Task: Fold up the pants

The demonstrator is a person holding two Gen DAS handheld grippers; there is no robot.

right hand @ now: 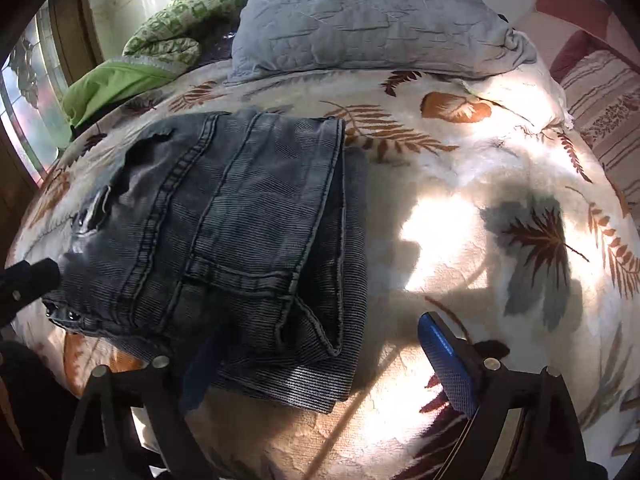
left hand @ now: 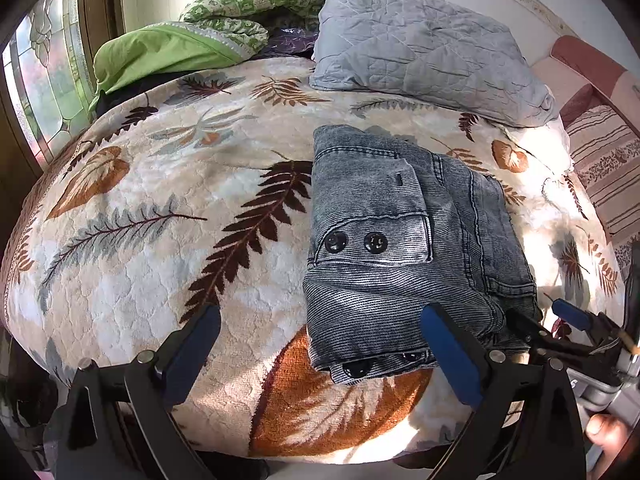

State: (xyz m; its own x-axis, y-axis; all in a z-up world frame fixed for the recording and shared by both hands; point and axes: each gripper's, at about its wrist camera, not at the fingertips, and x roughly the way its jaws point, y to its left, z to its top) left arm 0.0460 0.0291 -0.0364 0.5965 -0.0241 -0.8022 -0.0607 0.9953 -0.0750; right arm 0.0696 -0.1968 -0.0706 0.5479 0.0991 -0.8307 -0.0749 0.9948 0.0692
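Plush leaf-print blanket (left hand: 160, 184); ribbed denim pants (left hand: 400, 248).

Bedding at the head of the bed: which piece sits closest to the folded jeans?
The grey quilted pillow, directly beyond the folded jeans. The green checkered blanket and the plain green cloth lie farther left, toward the window.

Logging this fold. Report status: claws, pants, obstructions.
Left claw open, holding nothing. Right claw open at the bundle's near edge. Pants folded compact on the leaf blanket. Grey pillow beyond, clear of pants.
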